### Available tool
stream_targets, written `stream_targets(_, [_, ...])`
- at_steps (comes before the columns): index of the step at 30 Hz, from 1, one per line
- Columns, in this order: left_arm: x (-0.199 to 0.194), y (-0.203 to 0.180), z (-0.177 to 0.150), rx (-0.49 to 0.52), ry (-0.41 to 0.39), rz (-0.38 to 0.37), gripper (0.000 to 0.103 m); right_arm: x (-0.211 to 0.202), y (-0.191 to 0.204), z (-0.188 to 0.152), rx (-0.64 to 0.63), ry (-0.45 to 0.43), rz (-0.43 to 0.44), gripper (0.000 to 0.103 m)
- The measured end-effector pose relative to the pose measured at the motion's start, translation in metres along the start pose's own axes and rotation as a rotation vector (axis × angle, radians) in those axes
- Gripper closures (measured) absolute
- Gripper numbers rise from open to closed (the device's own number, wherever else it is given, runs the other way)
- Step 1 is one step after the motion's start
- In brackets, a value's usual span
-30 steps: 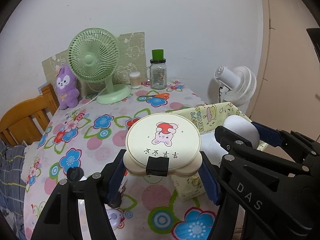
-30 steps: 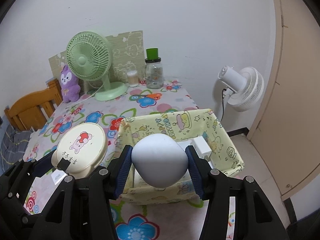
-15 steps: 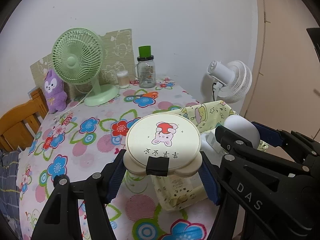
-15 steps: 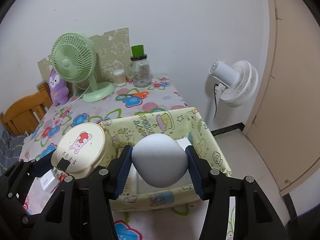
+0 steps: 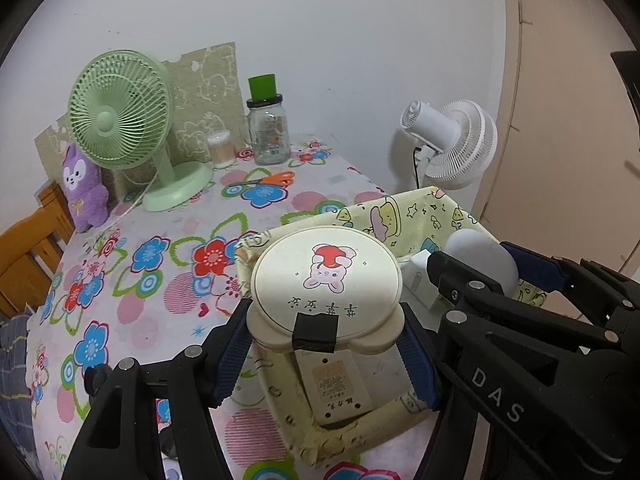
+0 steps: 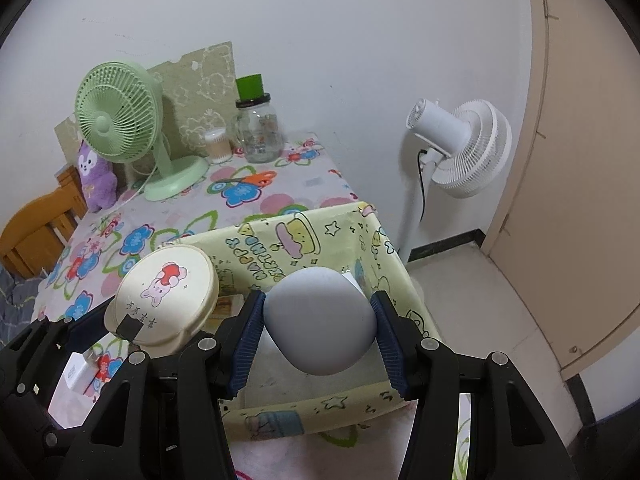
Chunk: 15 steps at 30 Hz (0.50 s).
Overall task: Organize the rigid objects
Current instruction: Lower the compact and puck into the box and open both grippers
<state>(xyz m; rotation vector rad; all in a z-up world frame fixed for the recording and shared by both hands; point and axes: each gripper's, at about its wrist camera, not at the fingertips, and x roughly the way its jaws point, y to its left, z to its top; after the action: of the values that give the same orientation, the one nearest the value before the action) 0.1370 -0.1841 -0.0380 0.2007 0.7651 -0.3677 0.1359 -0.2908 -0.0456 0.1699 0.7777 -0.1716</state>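
Left claw gripped the round cream case above the yellow fabric bin; right claw clamped the grey egg-shaped object there. Best lowered inside before releasing, one at a time.

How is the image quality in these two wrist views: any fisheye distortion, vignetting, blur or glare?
Left wrist view: black fisheye vignette in the corners, door edge bowed, the cream round case in the left claw sharp, no glare. Right wrist view: same vignette and bowed door frame, the grey egg-shaped object in the right claw sharp with soft, even light.
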Motion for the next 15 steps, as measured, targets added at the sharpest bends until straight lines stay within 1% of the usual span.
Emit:
stream_targets(8, [0.021, -0.004, 0.005, 0.03, 0.053, 0.019, 0.032, 0.016, 0.003, 0.003, -0.013, 0.036, 0.027, 0.046])
stream_targets(15, [0.033, -0.005, 0.008, 0.031, 0.092, 0.018, 0.032, 0.037, 0.002, 0.008, -0.001, 0.085, 0.041, 0.046])
